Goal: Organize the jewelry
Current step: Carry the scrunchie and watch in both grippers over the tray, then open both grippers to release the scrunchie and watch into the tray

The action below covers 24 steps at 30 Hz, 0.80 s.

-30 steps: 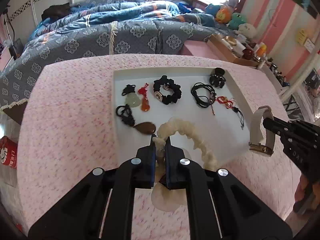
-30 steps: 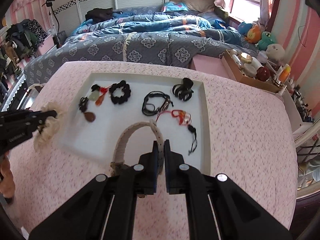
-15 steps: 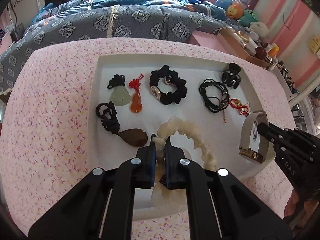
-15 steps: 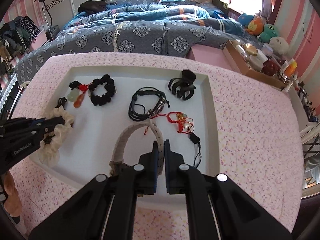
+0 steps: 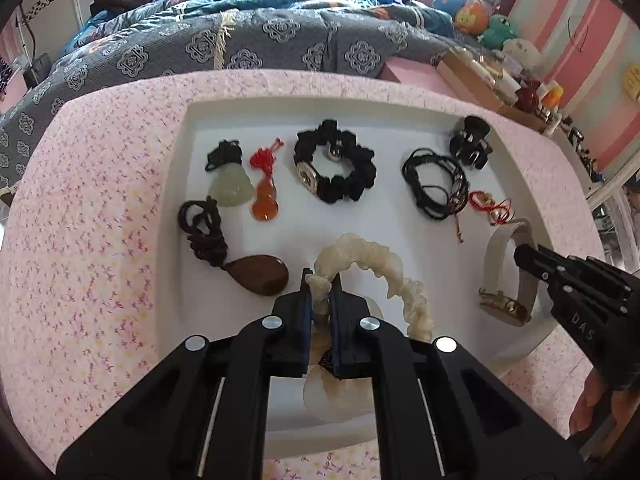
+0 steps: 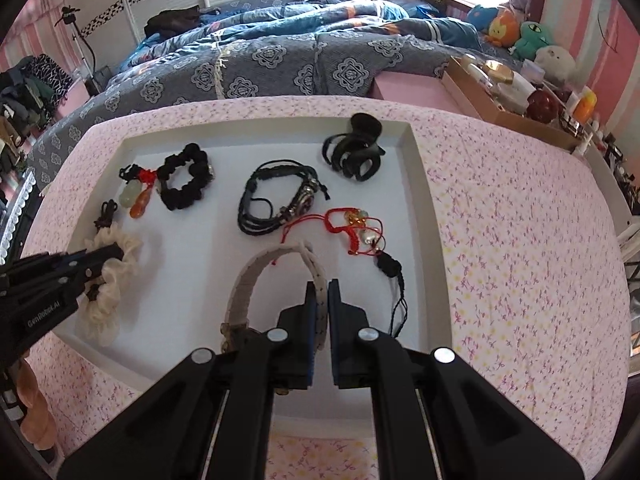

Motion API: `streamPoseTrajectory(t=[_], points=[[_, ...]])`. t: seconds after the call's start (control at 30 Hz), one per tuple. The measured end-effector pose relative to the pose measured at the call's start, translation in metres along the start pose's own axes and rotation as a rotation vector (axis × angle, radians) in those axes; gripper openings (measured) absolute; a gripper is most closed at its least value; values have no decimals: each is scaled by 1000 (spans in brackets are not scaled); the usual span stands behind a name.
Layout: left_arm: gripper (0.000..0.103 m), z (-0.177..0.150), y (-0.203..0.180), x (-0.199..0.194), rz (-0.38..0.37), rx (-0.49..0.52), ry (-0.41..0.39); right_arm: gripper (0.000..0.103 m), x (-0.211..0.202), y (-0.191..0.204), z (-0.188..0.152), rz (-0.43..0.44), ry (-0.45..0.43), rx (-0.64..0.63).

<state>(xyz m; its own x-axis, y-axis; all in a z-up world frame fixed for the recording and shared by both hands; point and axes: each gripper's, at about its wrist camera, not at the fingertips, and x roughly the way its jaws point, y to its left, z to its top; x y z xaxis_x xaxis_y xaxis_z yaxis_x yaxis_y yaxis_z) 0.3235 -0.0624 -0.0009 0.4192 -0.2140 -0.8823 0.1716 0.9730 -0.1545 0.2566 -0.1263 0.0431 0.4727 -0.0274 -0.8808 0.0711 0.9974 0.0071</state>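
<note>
A white tray (image 5: 176, 184) lies on the pink floral table and holds several pieces of jewelry. My left gripper (image 5: 321, 286) is shut on a cream scrunchie (image 5: 376, 268), holding it over the tray's near left part; it also shows in the right wrist view (image 6: 116, 276). My right gripper (image 6: 319, 288) is shut on a beige-strapped watch (image 6: 256, 276), holding it over the tray's near right part; the watch also shows in the left wrist view (image 5: 498, 276). In the tray lie a black scrunchie (image 5: 334, 168), a jade pendant (image 5: 230, 188), an orange gourd pendant (image 5: 264, 196), a brown pendant (image 5: 260, 274), black cord bracelets (image 6: 280, 200), a red string bracelet (image 6: 352, 226) and a black hair claw (image 6: 356, 152).
The tray's raised rim (image 6: 424, 200) runs along its right side. Beyond the table is a bed with a blue patterned quilt (image 6: 260, 68). A cardboard box of small items (image 6: 504, 100) stands at the back right. Bare tablecloth (image 6: 520, 260) lies right of the tray.
Both grippers have moved forward over the tray, carrying the scrunchie and the watch from near the tray's edges to above its near part. Both stay shut.
</note>
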Motion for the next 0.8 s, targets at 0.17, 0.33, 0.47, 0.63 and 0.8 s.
streamPoseTrajectory(t=[0.17,0.33,0.47,0.63,0.8], points=[[6,-1,-1,15,-12,-1,25,5,6,1,-2,-10,-1,3],[6,-1,-6,19,5,18,18,5,14,-2,-3,-15,-3,12],[9,-1,-9,20,16,32,10,5,20,-5,-3,-15,6,17],[10,-2,-11,19,26,45,7,5,24,-5,-3,-23,12,18],[11,-2,-9,19,20,41,11,6,26,-7,-2,-23,22,22]])
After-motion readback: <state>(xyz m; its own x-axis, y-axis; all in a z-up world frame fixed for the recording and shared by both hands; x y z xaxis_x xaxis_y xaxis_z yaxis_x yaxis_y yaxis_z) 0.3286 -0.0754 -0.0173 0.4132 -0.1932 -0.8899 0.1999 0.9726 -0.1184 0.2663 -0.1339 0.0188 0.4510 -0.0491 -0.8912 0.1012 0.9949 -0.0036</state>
